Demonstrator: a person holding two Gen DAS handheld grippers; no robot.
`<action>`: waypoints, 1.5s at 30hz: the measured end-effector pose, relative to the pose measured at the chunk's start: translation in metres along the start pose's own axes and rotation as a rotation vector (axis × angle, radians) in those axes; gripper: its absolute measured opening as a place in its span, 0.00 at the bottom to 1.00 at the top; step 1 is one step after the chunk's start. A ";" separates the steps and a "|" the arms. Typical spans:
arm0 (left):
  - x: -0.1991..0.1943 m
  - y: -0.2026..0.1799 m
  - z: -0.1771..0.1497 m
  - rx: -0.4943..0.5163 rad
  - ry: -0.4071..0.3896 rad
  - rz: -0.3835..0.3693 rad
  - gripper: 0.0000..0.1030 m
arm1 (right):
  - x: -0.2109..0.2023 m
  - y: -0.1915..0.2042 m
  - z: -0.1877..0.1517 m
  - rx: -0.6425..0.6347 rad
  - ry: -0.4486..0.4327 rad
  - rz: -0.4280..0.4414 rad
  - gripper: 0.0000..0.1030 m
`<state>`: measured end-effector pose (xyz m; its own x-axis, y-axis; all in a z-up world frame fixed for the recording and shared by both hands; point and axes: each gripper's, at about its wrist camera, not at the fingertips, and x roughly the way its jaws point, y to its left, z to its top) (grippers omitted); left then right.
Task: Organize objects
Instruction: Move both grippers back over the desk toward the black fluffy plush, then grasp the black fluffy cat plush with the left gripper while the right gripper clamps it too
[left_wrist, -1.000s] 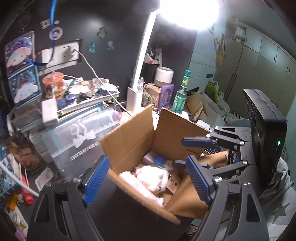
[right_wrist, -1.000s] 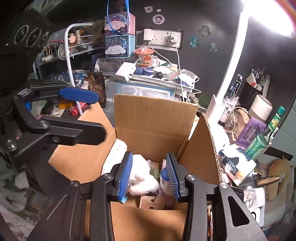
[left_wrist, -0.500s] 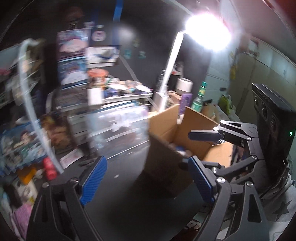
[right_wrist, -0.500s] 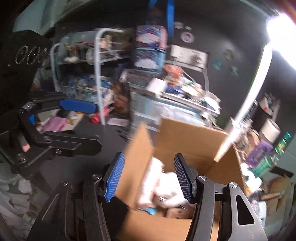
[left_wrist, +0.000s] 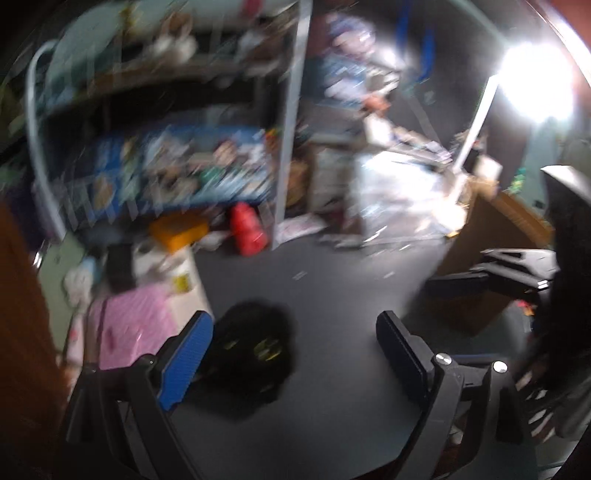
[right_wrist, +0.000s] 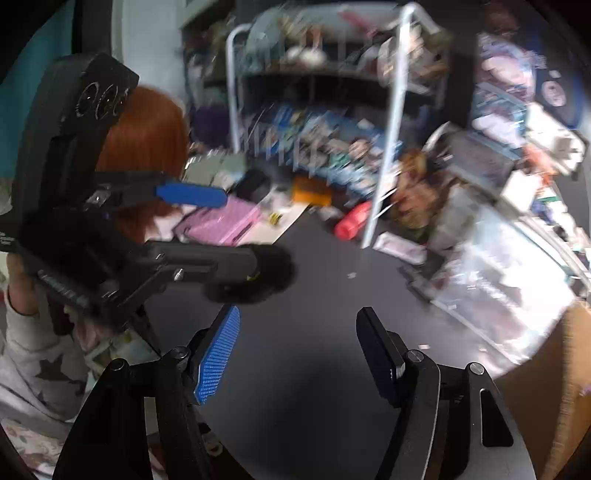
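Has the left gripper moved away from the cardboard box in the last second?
Yes. The left gripper swung left: the box, formerly between its fingers, now sits at the right edge.

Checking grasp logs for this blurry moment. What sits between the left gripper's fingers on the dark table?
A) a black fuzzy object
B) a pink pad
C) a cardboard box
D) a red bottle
A: the black fuzzy object lies in front of the open, empty left gripper.

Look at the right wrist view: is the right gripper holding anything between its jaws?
No, the right gripper has its jaws spread apart with only the dark tabletop showing between them.
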<state>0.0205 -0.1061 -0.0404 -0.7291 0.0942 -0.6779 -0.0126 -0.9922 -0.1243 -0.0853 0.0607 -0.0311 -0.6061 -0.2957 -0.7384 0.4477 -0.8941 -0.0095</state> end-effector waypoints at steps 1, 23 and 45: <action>0.006 0.007 -0.006 -0.009 0.008 0.007 0.86 | 0.008 0.002 -0.001 -0.001 0.015 0.011 0.61; 0.088 -0.012 -0.021 0.071 0.144 -0.046 0.67 | 0.023 -0.047 -0.043 0.156 0.134 -0.038 0.61; 0.099 -0.066 -0.019 0.033 0.250 -0.285 0.67 | 0.059 -0.025 -0.059 0.022 0.108 0.022 0.92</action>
<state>-0.0381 -0.0299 -0.1129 -0.5041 0.3798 -0.7757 -0.2158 -0.9250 -0.3127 -0.0932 0.0851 -0.1140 -0.5213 -0.2784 -0.8067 0.4447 -0.8954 0.0217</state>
